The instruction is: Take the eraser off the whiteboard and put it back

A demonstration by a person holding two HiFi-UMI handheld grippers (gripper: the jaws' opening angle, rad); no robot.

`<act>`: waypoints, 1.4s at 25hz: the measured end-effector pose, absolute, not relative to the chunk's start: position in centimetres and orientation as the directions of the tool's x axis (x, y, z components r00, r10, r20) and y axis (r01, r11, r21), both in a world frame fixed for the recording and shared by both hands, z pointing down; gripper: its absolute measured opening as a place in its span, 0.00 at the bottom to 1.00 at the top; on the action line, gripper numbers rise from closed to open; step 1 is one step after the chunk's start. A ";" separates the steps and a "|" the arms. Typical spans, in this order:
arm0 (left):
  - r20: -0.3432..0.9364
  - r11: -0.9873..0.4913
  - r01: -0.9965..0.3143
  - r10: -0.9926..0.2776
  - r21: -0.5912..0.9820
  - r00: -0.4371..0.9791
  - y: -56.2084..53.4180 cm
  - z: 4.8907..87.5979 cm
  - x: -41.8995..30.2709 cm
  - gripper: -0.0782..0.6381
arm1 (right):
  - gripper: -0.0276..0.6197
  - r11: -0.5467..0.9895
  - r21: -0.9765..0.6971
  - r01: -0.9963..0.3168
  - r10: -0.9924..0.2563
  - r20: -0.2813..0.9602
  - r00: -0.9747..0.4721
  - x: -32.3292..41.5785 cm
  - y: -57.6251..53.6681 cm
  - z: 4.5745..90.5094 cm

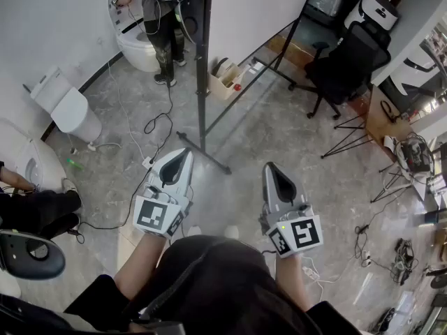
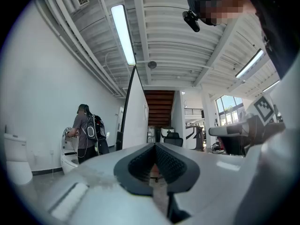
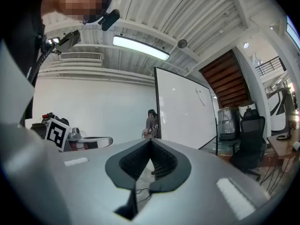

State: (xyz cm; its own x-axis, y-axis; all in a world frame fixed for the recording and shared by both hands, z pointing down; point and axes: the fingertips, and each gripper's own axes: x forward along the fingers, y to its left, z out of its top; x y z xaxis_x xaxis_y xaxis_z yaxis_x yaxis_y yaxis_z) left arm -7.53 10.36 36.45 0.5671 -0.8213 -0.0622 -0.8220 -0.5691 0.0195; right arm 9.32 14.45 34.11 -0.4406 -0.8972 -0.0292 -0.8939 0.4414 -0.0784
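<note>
Two grippers are held level and side by side over the grey stone floor (image 1: 279, 128), the left gripper (image 1: 186, 152) and the right gripper (image 1: 269, 166), with a strip of bare floor between them. Each claw is pressed together with nothing pinched: in the left gripper view the ribbed pads meet at the tip, and the right gripper view shows the same. Straight ahead stands the whiteboard (image 1: 258, 5), seen almost edge-on from the head view. Its dark post (image 1: 203, 61) rises just beyond the left gripper's tip, and its foot bar (image 1: 206, 153) runs across the floor between the two tips. The board's white face turns toward the right gripper's side, where it fills the middle of the right gripper view. No view lets me pick out the eraser on it. Open floor lies to the right of the post, reaching as far as an office chair (image 1: 346, 58) and a desk (image 1: 380, 114) well off at the right edge. A small box (image 1: 225, 79) sits at the board's base. On the left the room is tighter: cables (image 1: 157, 121) trail over the floor, toilets (image 1: 70, 107) line the wall, and another person (image 1: 160, 19) stands beside one at the far end.
</note>
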 end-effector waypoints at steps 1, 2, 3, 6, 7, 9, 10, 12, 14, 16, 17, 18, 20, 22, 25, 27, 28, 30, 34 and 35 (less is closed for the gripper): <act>-0.062 -0.569 -0.822 -0.821 0.020 0.567 10.3 36.5 -7.7 0.12 | 0.06 0.441 -0.078 -0.894 -0.898 -0.030 -0.440 9.1 14.4 34.1; -0.061 -0.569 -0.822 -0.821 0.020 0.567 10.3 36.5 -7.9 0.12 | 0.06 0.440 -0.077 -0.895 -0.898 -0.030 -0.439 9.0 14.4 34.0; -0.060 -0.569 -0.822 -0.821 0.020 0.567 10.2 36.6 -8.1 0.12 | 0.06 0.438 -0.076 -0.896 -0.899 -0.030 -0.437 8.8 14.4 34.0; -0.057 -0.575 -0.818 -0.817 0.014 0.573 10.0 37.0 -8.8 0.12 | 0.06 0.430 -0.073 -0.900 -0.903 -0.028 -0.429 8.4 14.3 34.0; -0.058 -0.578 -0.816 -0.815 0.012 0.577 10.0 37.1 -9.0 0.12 | 0.06 0.427 -0.072 -0.901 -0.904 -0.027 -0.426 8.2 14.3 34.0; -0.059 -0.586 -0.810 -0.809 0.011 0.585 9.8 37.3 -9.3 0.12 | 0.06 0.424 -0.076 -0.902 -0.906 -0.026 -0.423 7.8 14.3 34.2; -0.059 -0.589 -0.808 -0.807 0.014 0.588 9.8 37.3 -9.4 0.12 | 0.06 0.424 -0.083 -0.902 -0.906 -0.027 -0.423 7.6 14.3 34.2; -0.059 -0.593 -0.805 -0.805 0.023 0.591 9.6 36.9 -9.8 0.12 | 0.06 0.421 -0.098 -0.902 -0.907 -0.034 -0.420 7.2 14.3 34.1; -0.059 -0.596 -0.803 -0.803 0.025 0.593 9.6 36.8 -10.4 0.12 | 0.06 0.410 -0.103 -0.906 -0.912 -0.042 -0.408 6.7 14.2 34.0; -0.061 -0.597 -0.802 -0.801 0.024 0.595 9.5 36.9 -11.2 0.12 | 0.06 0.401 -0.103 -0.910 -0.916 -0.044 -0.398 6.2 14.2 34.0; -0.062 -0.598 -0.801 -0.801 0.024 0.595 9.4 37.0 -11.6 0.12 | 0.06 0.398 -0.102 -0.911 -0.917 -0.044 -0.396 5.8 14.2 34.0; -0.063 -0.598 -0.801 -0.801 0.024 0.595 9.4 37.0 -12.0 0.12 | 0.06 0.398 -0.101 -0.912 -0.917 -0.044 -0.395 5.5 14.1 34.0; -0.063 -0.597 -0.802 -0.801 0.023 0.595 9.3 37.3 -13.0 0.12 | 0.06 0.397 -0.100 -0.913 -0.918 -0.047 -0.394 4.7 14.2 34.0; -0.063 -0.598 -0.801 -0.801 0.022 0.595 9.4 37.5 -13.7 0.12 | 0.06 0.392 -0.101 -0.914 -0.920 -0.049 -0.389 4.1 14.2 33.9; -0.062 -0.599 -0.800 -0.800 0.035 0.597 9.6 37.5 -14.8 0.12 | 0.06 0.380 -0.106 -0.919 -0.925 -0.045 -0.377 3.3 14.2 34.0; -0.059 -0.600 -0.799 -0.799 0.037 0.598 9.5 37.7 -15.4 0.12 | 0.06 0.376 -0.105 -0.921 -0.927 -0.042 -0.374 2.7 14.1 33.9; -0.058 -0.598 -0.800 -0.801 0.040 0.596 9.5 37.7 -15.7 0.12 | 0.06 0.377 -0.104 -0.920 -0.926 -0.040 -0.375 2.4 14.0 33.8; -0.058 -0.593 -0.804 -0.805 0.046 0.591 9.3 37.7 -16.2 0.12 | 0.06 0.382 -0.099 -0.919 -0.924 -0.038 -0.381 1.9 13.9 33.7; -0.056 -0.587 -0.808 -0.810 0.050 0.584 8.5 37.8 -17.0 0.12 | 0.06 0.384 -0.096 -0.918 -0.923 -0.035 -0.382 1.6 12.8 33.6; -0.054 -0.584 -0.810 -0.812 0.051 0.582 8.2 37.9 -17.0 0.12 | 0.06 0.383 -0.098 -0.919 -0.924 -0.034 -0.381 1.7 12.4 33.7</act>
State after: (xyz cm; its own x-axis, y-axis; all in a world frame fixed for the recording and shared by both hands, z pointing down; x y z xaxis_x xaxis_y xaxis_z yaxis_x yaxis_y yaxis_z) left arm -17.03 8.15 37.86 0.5818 -0.8116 -0.0538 -0.8101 -0.5841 0.0505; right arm 1.69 12.43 33.66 -0.3814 -0.9238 -0.0342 -0.9186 0.3829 -0.0976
